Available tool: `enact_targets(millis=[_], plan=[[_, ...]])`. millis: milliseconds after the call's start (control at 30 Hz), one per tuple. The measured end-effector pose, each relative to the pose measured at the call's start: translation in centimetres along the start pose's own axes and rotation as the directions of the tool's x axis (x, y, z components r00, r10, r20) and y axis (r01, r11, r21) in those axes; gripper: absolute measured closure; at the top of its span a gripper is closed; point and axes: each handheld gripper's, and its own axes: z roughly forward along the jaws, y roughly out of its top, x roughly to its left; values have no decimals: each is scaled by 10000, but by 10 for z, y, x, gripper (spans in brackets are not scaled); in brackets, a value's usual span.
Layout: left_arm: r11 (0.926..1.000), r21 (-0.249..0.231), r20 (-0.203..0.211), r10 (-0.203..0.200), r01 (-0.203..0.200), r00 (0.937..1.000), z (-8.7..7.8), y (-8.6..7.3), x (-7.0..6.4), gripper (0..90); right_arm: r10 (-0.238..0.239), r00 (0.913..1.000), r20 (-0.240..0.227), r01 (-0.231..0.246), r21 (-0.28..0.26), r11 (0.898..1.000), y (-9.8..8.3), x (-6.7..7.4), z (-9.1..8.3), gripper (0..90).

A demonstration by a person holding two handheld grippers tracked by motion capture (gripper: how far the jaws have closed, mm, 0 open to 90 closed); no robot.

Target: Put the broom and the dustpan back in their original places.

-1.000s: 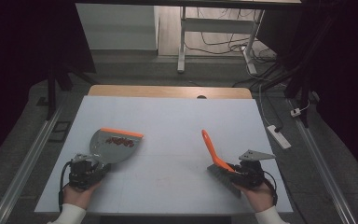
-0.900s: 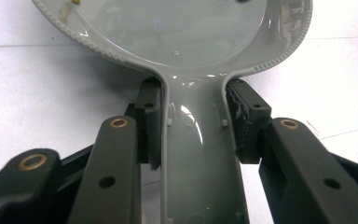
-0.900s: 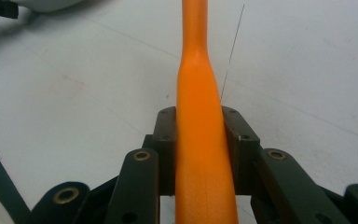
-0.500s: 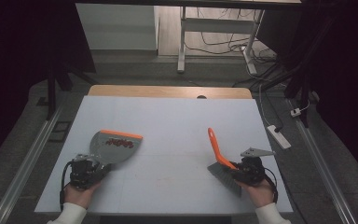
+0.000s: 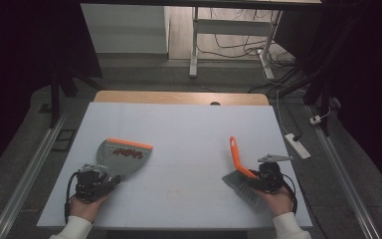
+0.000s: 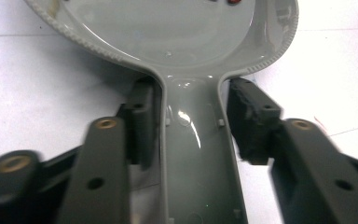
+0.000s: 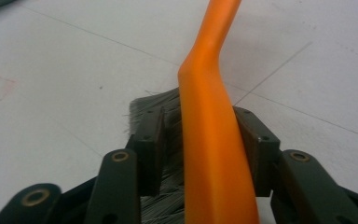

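No brand or label legible. Dustpan (image 5: 123, 157) carries red marks near its orange lip in high view, too small to read; left gripper view catches just a red speck at top edge, also unreadable.

Left tool (image 5: 93, 180): grey dustpan handle (image 6: 198, 158) runs straight btwn its jaws. Jaws have just been opening; pads stand off handle w/ a gap each side, wider on the right, so not gripping. Pan lies flat on white table (image 5: 189, 124), left side, bowl pointing away from the person, orange lip at far edge, handle end at the tool.

Right tool (image 5: 263, 178): orange brush (image 5: 239, 164) handle sits btwn its jaws, bristle head down on table at front-right, handle slanting up and away. Jaws have just been opening here too; in right gripper view the handle (image 7: 214, 154) fills most of the space btwn pads, slim gap on left, right pad v. close, can't tell if touching. Reads as let go, not clamped.

Pan & brush well apart, bare table btwn them.

View diffs: high view gives whole layout, both hands (image 5: 84, 206), wooden table edge at back, cables on floor. Left gripper view adds ribbed rim of pan bowl & glossy inside. Right gripper view adds dark bristles (image 7: 163, 112) splayed on table behind handle, plus faint pencil lines & a reddish square mark on surface.
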Motion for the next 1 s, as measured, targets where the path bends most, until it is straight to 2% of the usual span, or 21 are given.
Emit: enact_targets(millis=[67, 167, 233, 300, 567, 700, 800, 867, 1000], plan=[[10000, 3, -57, 81, -81, 10000, -1, 0, 0, 401, 57, 9996, 266, -60, 133, 9999, 0, -2, 1, 513], [9998, -113, -272, 178, -182, 9995, -5, 0, 0, 326, 371, 9987, 339, -378, 191, 9991, -1, -6, 3, 487], [9995, -198, -311, 244, -250, 9992, -8, 0, 0, 284, 277, 9978, 609, -298, 349, 9989, -1, -7, 4, 469], [9990, -241, -397, 358, -368, 9986, -12, -1, 0, 274, 133, 9947, 1022, -173, 392, 9991, -2, -6, 4, 476], [9946, -514, -453, 882, -905, 9951, -26, -1, 3, 252, 263, 9919, 1240, -255, -81, 9996, -2, -5, -1, 465], [9906, -513, -436, 1248, -1269, 9912, -31, 1, 4, 264, 51, 9911, 1329, 15, -497, 9988, 0, -1, -5, 466], [9844, -584, -395, 1636, -1657, 9857, -36, 3, 3, 269, -214, 9923, 1223, 307, -740, 9968, 2, 3, -8, 467], [9778, -723, -58, 1969, -1968, 9804, -39, 5, 0, 277, -445, 9937, 1025, 532, -842, 9950, 3, 8, -9, 468], [9606, -912, 753, 2696, -2626, 9600, -39, 10, -8, 297, -989, 9928, 676, 1052, -980, 9896, 2, 17, -9, 480]])
